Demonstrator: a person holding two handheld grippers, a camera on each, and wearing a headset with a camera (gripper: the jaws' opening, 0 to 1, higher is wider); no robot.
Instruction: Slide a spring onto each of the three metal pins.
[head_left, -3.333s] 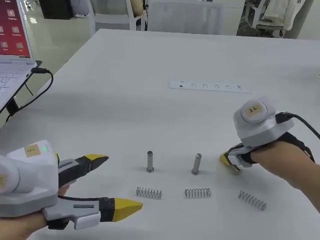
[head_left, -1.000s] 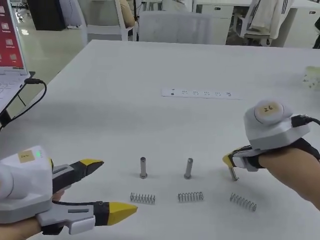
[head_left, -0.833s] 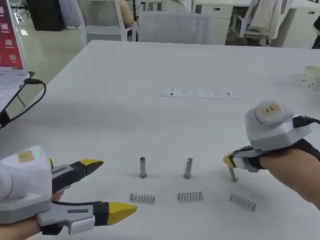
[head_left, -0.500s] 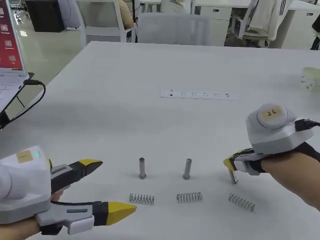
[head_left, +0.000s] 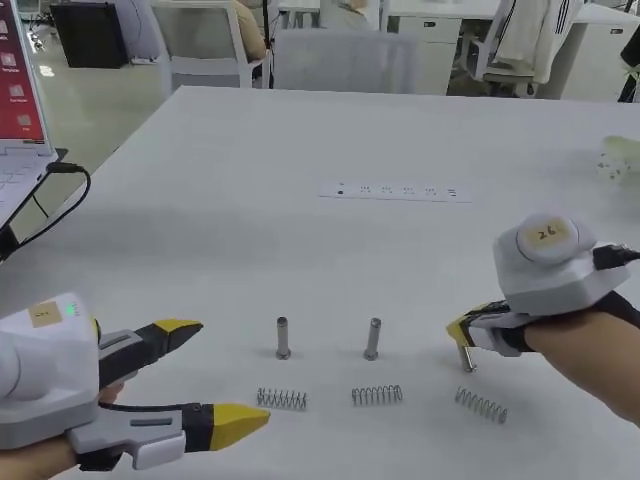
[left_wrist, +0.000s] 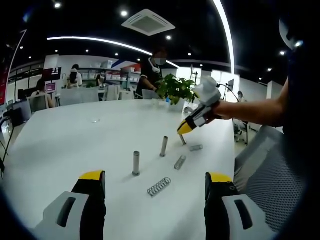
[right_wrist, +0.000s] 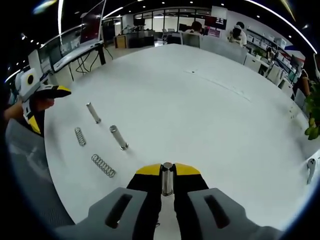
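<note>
At the lower left of the head view, the left tool (head_left: 232, 370) hovers over the white bench (head_left: 300, 240) with its yellow-tipped jaws spread wide and nothing between them. At the right of the frame, the right tool (head_left: 462, 335) has its jaws pressed together on the third pin (head_left: 466, 358), pinching it near the top. The pin hangs roughly upright, and I cannot tell whether its lower end touches the bench. In the right gripper view the pin's round end shows between the two yellow tips.

The left pin (head_left: 282, 337) and the middle pin (head_left: 372, 339) stand upright on the bench in the lower middle of the frame, well apart and both bare. Three springs lie flat in a row just below the pins – the left spring (head_left: 281, 399), the middle spring (head_left: 377, 395) and the right spring (head_left: 481, 404) – each near its pin but not touching it.

Higher in the frame a white power strip (head_left: 395, 191) lies flat. An open laptop (head_left: 20, 90) sits at the upper left edge, trailing a black cable (head_left: 60, 190).
</note>
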